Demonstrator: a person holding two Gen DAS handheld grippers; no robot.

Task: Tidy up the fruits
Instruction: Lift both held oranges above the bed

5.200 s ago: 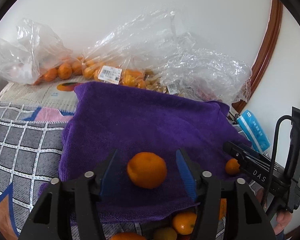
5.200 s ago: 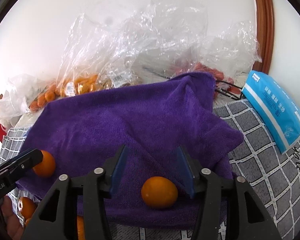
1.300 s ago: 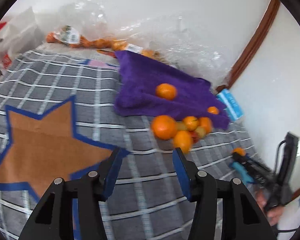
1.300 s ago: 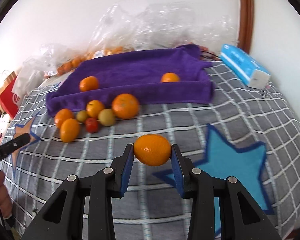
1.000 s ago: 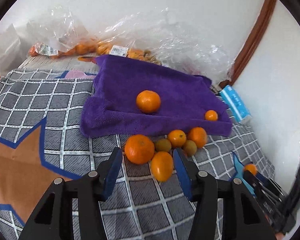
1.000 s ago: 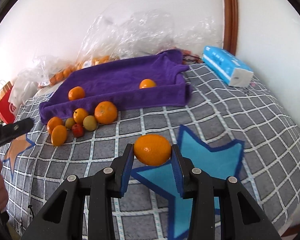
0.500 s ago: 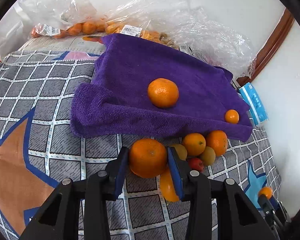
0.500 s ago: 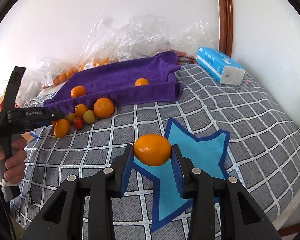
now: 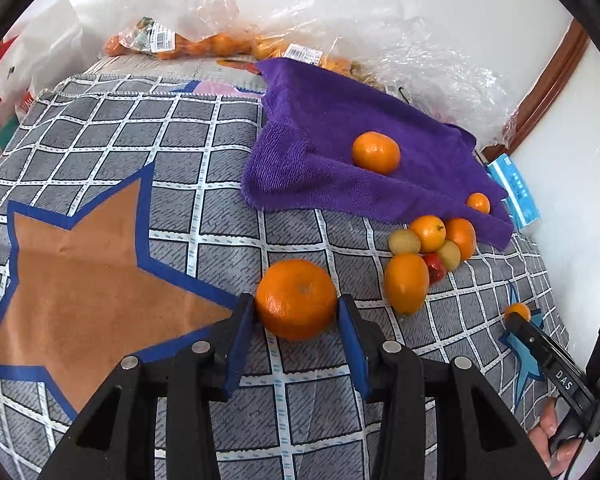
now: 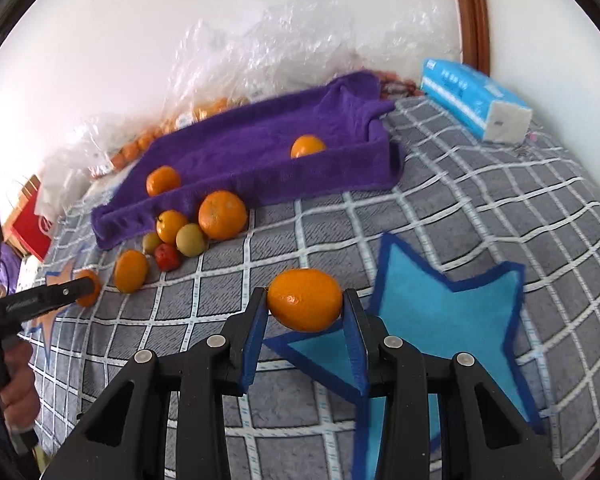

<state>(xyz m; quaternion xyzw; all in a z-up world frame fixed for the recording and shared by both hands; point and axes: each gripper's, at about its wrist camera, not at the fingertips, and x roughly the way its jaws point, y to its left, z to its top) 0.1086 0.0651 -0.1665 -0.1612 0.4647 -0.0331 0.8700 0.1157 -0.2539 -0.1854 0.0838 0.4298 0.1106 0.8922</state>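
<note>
Orange everywhere: the left gripper, empty a second ago, now has a big orange off the pile between its jaws, which are easing open slightly, over the checked blanket. Right gripper stays clamped on its small orange above the blue star (so both are loaded), and the purple towel looks like the drop spot.

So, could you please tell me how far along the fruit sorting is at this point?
Looks done: two oranges lie on the purple towel. In hand: the left gripper has a large round orange between its opening jaws; the right gripper is shut on an oval orange. Left: six small mixed fruits clustered on the grey checked cloth beside the towel.
</note>
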